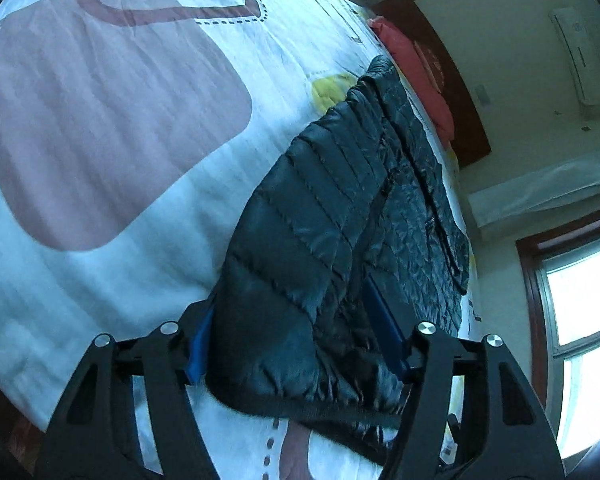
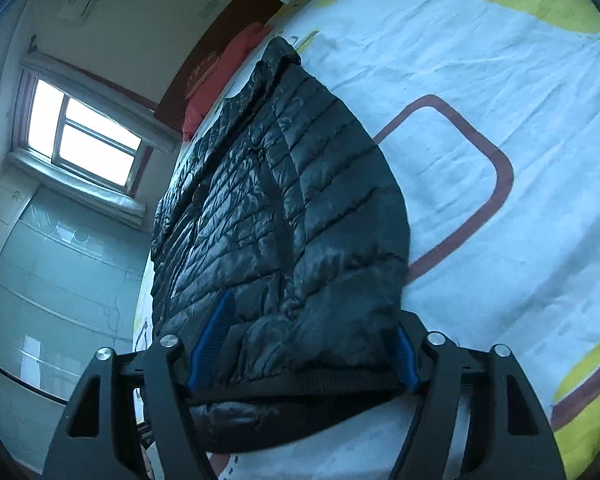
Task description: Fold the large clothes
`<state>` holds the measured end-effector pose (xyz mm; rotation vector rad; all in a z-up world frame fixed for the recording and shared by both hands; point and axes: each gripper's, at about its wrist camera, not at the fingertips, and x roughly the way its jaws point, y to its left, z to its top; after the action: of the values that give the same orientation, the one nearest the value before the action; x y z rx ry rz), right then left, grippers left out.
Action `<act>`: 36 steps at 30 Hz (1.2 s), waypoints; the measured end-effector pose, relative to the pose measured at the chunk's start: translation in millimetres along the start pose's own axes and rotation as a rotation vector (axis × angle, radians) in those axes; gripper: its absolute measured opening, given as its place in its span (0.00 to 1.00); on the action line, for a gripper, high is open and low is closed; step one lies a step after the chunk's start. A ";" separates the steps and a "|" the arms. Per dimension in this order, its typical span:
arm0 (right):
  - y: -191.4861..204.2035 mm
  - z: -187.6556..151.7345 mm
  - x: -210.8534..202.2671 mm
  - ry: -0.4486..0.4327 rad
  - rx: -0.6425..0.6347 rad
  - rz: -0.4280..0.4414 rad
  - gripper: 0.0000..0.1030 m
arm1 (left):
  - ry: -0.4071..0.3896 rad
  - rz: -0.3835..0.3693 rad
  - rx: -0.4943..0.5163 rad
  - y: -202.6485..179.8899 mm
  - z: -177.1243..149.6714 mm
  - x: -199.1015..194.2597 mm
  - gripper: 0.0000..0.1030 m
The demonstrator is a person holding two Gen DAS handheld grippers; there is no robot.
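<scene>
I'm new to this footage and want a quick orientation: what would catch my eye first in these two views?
A shiny black quilted puffer jacket dominates both views, lying on a white bedsheet printed with large pink and yellow shapes. The left gripper and right gripper each straddle the jacket's hem, blue-padded fingers spread wide on either side. Behind, a bright window and a red pillow at the bed's head stand out.

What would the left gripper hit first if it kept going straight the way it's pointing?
The jacket: the left gripper already straddles its hem with jaws open, so going on would push into the padding, probably before touching the bed.
</scene>
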<state>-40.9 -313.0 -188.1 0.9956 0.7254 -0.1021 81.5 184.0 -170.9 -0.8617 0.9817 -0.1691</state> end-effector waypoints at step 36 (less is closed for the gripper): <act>89.2 30.8 -98.4 -0.122 -0.129 0.410 0.11 | -0.169 -0.365 0.239 -100.3 20.0 -129.7 0.09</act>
<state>-65.1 -311.1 -54.0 0.9866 0.4008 0.2373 47.2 191.8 -9.5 -0.8134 0.6254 -0.5070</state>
